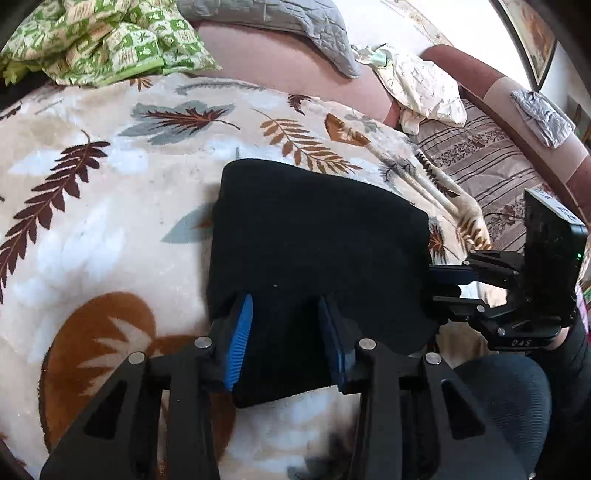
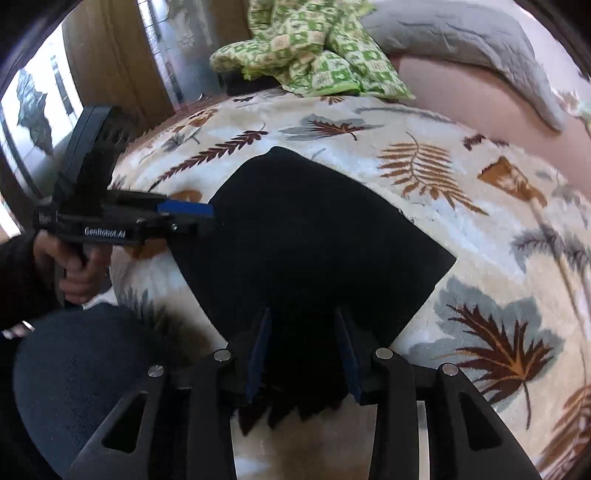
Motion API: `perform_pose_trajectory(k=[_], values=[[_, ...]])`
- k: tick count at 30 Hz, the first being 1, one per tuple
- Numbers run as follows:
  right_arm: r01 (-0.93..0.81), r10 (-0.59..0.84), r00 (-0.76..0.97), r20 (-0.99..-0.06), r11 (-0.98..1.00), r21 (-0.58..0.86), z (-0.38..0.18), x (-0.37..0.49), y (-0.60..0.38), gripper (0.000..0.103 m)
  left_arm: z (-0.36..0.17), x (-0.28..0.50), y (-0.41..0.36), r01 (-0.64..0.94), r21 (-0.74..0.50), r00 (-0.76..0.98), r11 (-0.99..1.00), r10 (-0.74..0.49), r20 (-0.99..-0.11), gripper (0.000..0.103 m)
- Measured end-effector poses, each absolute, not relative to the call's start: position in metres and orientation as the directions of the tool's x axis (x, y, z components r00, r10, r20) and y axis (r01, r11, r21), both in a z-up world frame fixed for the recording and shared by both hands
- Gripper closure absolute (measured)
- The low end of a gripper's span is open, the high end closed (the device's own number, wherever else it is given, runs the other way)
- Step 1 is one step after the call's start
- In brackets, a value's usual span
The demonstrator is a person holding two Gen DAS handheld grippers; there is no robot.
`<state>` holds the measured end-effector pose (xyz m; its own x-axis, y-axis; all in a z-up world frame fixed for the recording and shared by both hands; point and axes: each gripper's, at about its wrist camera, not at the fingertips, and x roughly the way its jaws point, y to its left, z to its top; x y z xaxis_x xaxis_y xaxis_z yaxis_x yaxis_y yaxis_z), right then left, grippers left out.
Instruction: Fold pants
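The black pants (image 1: 314, 229) lie folded into a compact rectangle on a cream blanket (image 1: 110, 221) printed with leaves. My left gripper (image 1: 285, 301) stands open over the pants' near edge. Its blue pads sit apart with the dark cloth lying between them. My right gripper (image 2: 302, 311) is open too, straddling another edge of the pants (image 2: 314, 236), and no pad presses the fabric. From the left wrist, the right gripper (image 1: 437, 282) reaches the pants' right side. From the right wrist, the left gripper (image 2: 210, 218) touches their left edge, carried by a hand (image 2: 81, 269).
A green patterned cloth (image 1: 103, 40) and a grey quilted pillow (image 1: 288, 22) lie at the back of the blanket (image 2: 480, 221). A striped cover (image 1: 491, 162) lies on the sofa at the right. The person's knee (image 2: 74, 369) in dark cloth is close below the grippers.
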<state>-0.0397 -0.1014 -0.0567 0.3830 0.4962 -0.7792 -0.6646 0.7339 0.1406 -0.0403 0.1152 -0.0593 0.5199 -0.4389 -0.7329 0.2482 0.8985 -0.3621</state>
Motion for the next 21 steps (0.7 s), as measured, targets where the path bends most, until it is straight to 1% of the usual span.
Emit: perform_pose_trajectory(k=[2,4,7,8,9,10,12,13,14,17,19,21], values=[[-0.659,0.511,0.386,-0.768,0.735,0.158,-0.055,-0.04,-0.104,0.066,-0.051,-0.039,0.119,0.241,-0.384,0.509,0.892,-0.452,-0.732,0.069],[-0.671,0.513,0.418,-0.75,0.731,0.126,-0.045,-0.045,-0.103,0.066,-0.037,-0.036,0.128,0.244,-0.411,0.523,0.878,-0.476,-0.707,0.069],[-0.657,0.577,0.499,-0.647,0.739,0.152,-0.024,-0.048,-0.116,0.064,-0.011,-0.032,0.136,0.278,-0.449,0.594,0.849,-0.519,-0.615,0.067],[-0.627,0.571,0.535,-0.622,0.762,0.16,-0.021,-0.043,-0.121,0.058,-0.009,-0.024,0.134,0.287,-0.472,0.592,0.833,-0.542,-0.597,0.067],[-0.592,0.547,0.561,-0.621,0.79,0.161,-0.022,-0.037,-0.124,0.056,-0.012,-0.014,0.129,0.283,-0.482,0.577,0.829,-0.549,-0.605,0.067],[-0.548,0.515,0.572,-0.639,0.819,0.169,-0.029,-0.025,-0.126,0.055,-0.018,-0.002,0.123,0.268,-0.479,0.558,0.836,-0.54,-0.63,0.067],[-0.508,0.486,0.525,-0.698,0.838,0.202,-0.048,-0.003,-0.124,0.055,-0.04,0.021,0.109,0.233,-0.458,0.511,0.858,-0.508,-0.693,0.067],[-0.498,0.467,0.485,-0.739,0.842,0.206,-0.061,0.006,-0.12,0.055,-0.056,0.031,0.102,0.219,-0.432,0.482,0.875,-0.482,-0.732,0.069],[-0.494,0.467,0.493,-0.734,0.845,0.206,-0.066,0.009,-0.118,0.052,-0.06,0.031,0.099,0.218,-0.423,0.485,0.88,-0.474,-0.735,0.069],[-0.471,0.492,0.484,-0.723,0.843,0.258,-0.06,0.012,-0.124,0.051,-0.048,0.023,0.099,0.237,-0.403,0.488,0.884,-0.467,-0.737,0.069],[-0.436,0.546,0.491,-0.679,0.828,0.351,-0.052,0.007,-0.142,0.051,-0.032,0.013,0.111,0.261,-0.442,0.511,0.858,-0.511,-0.691,0.069],[-0.4,0.614,0.472,-0.633,0.789,0.466,-0.052,0.002,-0.161,0.048,-0.026,0.008,0.129,0.247,-0.462,0.55,0.852,-0.515,-0.657,0.059]])
